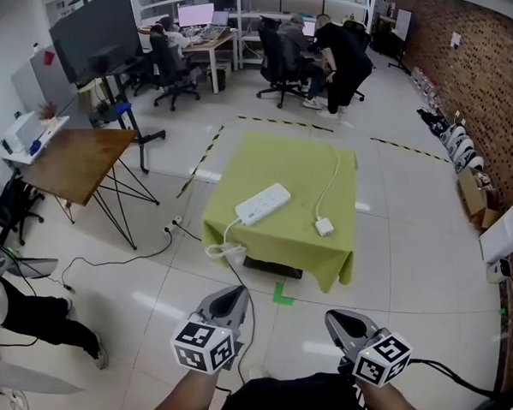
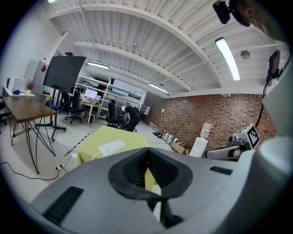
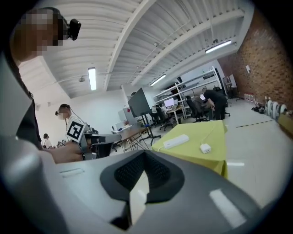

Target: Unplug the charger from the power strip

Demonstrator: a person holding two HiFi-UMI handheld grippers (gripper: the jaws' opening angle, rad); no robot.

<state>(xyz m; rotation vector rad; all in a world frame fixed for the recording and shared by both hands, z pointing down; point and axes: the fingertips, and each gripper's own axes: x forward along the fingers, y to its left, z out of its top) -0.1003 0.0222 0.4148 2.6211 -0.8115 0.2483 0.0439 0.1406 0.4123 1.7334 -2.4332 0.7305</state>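
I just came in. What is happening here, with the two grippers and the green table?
A person stands some way back from the table with the green cloth, holding the left gripper and the right gripper. Both grippers are shut and empty, and neither is near the table. On the cloth, the white power strip and the white charger lie apart, so the charger is not plugged into the strip. Nothing is being handled at this moment.

Lime-green bench (image 1: 284, 171), white fittings
The power strip (image 1: 263, 203) and charger (image 1: 324, 226) are white; the grey left tool (image 1: 236, 291) and right tool (image 1: 336, 316) bear black-and-white square markers.
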